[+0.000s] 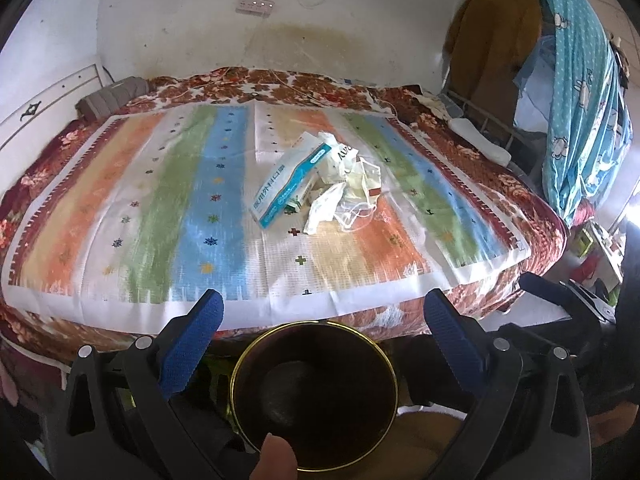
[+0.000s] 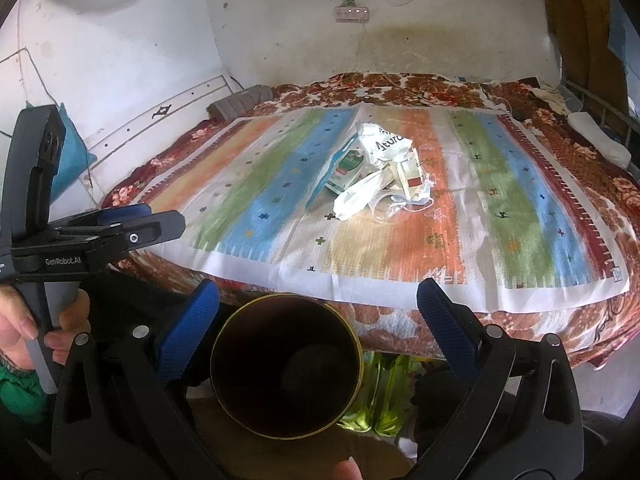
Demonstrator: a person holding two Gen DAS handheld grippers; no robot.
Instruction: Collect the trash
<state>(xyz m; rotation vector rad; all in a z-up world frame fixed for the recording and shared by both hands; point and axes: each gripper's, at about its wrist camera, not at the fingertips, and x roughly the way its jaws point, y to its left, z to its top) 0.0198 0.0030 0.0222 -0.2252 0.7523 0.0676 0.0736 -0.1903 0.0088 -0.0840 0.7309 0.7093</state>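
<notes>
A pile of trash lies in the middle of the bed: a blue-and-white mask box (image 1: 286,184), crumpled white plastic bags (image 1: 340,160) and face masks (image 1: 356,210). The pile also shows in the right wrist view (image 2: 376,172). A dark round bin with a gold rim (image 1: 316,396) stands below the bed's near edge, also in the right wrist view (image 2: 286,366). My left gripper (image 1: 320,320) is open and empty above the bin. My right gripper (image 2: 318,312) is open and empty above the bin. The left gripper (image 2: 160,224) shows in the right wrist view at left.
The bed carries a striped cloth (image 1: 168,200) over a floral blanket (image 1: 48,332). A grey folded item (image 1: 112,96) lies at the far left corner. A power strip (image 1: 254,4) hangs on the wall. Blue fabric (image 1: 580,92) hangs at right.
</notes>
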